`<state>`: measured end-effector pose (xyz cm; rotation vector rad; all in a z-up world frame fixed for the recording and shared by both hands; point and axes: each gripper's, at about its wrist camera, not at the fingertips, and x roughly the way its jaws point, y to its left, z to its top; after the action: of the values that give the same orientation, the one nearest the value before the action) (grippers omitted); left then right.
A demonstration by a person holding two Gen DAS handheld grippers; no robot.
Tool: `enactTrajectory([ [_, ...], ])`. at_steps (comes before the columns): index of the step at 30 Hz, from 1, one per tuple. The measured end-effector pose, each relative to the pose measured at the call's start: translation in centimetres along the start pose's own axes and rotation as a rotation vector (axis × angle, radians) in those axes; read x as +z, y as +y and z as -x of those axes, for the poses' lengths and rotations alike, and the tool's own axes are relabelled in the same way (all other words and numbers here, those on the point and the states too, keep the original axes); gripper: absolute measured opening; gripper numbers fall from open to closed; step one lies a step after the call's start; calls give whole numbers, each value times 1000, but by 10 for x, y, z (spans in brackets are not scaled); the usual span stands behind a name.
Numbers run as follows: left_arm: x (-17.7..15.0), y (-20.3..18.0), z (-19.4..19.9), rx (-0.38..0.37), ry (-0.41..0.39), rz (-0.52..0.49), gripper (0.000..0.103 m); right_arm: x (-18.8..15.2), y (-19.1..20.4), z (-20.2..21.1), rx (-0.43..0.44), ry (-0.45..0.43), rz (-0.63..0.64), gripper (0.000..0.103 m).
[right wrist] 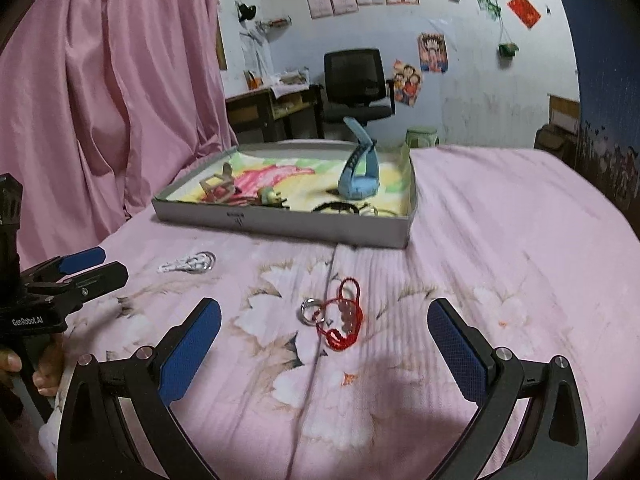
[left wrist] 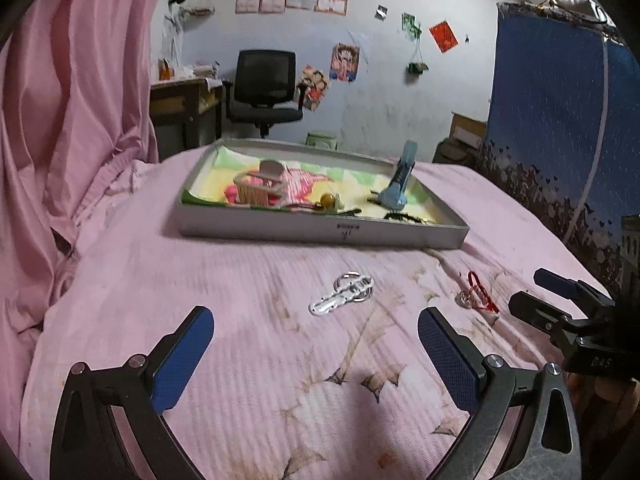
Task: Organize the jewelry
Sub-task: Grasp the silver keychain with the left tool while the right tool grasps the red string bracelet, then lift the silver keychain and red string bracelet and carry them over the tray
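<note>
Only right tongs (right wrist: pixel 324 344) show red bracelet's (right wrist: pixel 344 316) beads, perhaps pearls

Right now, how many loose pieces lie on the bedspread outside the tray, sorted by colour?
Silver: 2, the keyring and the ring
Red: 1, the cord bracelet
Total: 3, all in front of the tray; neither claw holds any.

Shiny metal keyring (left wrist: pixel 343 294), red cord bracelet (right wrist: pixel 340 320), ribbed pink cloth bedspread (right wrist: pixel 500 260)
</note>
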<state>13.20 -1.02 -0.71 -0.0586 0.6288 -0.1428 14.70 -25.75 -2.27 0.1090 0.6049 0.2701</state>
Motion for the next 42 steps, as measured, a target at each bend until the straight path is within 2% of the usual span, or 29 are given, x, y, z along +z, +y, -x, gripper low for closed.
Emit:
enactTrajectory([
  [3,0,-1,-6,-9,28,-9,102,-1,0,-7,1,27,-16,101],
  [5,1,-1,-9,-17,42,-12,99,-3,-2,-11,10,51,-28,94],
  [7,2,-2,-15,-32,69,-16,89,-3,-3,-16,19,69,-37,75],
  [9,3,-2,-21,-43,93,-18,81,-4,-5,-21,27,90,-51,69],
  [12,7,0,-29,-67,119,-19,71,-5,-9,-23,26,100,-76,67],
  [13,8,1,-32,-76,126,-20,69,-5,-9,-24,25,105,-83,61],
  [22,22,-8,-59,-117,191,-70,58,-7,-14,-52,49,184,-121,33],
  [23,22,-9,-61,-121,198,-78,55,-7,-12,-54,58,191,-121,30],
  [25,20,-13,-63,-131,213,-95,39,-7,-9,-56,66,195,-112,20],
  [28,19,-15,-63,-145,219,-107,22,-8,-5,-54,74,190,-106,16],
  [31,16,-18,-61,-159,220,-115,15,-9,-4,-52,84,188,-106,13],
  [37,8,-20,-52,-175,220,-114,13,-11,1,-47,111,182,-96,7],
  [42,0,-22,-39,-185,194,-101,12,-12,4,-38,132,144,-80,6],
])
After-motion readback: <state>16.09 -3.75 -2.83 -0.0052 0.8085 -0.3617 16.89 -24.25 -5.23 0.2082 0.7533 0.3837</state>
